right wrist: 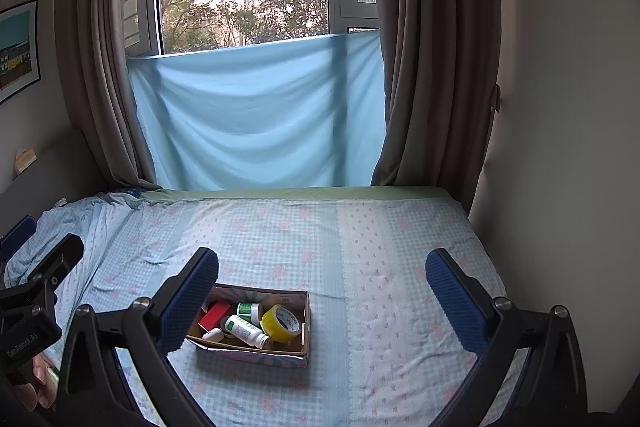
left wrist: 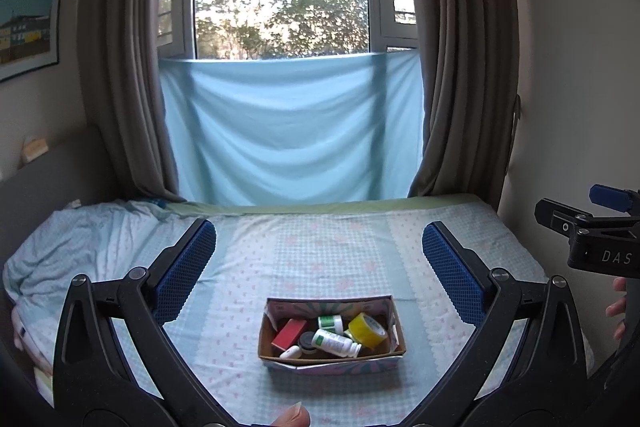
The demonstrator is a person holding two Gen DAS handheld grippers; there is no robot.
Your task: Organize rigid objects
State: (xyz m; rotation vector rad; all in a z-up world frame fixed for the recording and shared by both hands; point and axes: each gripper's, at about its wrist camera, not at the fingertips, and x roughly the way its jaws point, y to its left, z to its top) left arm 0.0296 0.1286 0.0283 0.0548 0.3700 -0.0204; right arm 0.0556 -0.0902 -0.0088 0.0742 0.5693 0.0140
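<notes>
Rigid objects are seen gathered in a small cardboard box resting on the bed, whose checked sheet with pink flowers fills the lower part of both views. Behind the bed, a light blue cloth is hung across the lower window, flanked by brown curtains.

The left hand-held gripper is held wide open above the bed, nothing being gripped or touched; the box is framed between its blue pads. The right hand-held gripper is likewise spread wide and holds nothing, the box lying partly behind its left finger.

Inside the box, a yellow tape roll is placed at the right, a red block at the left, and a white bottle is laid on its side between them. A green-labelled bottle is seen behind it, with a dark round lid and a small white item at the front.
</notes>
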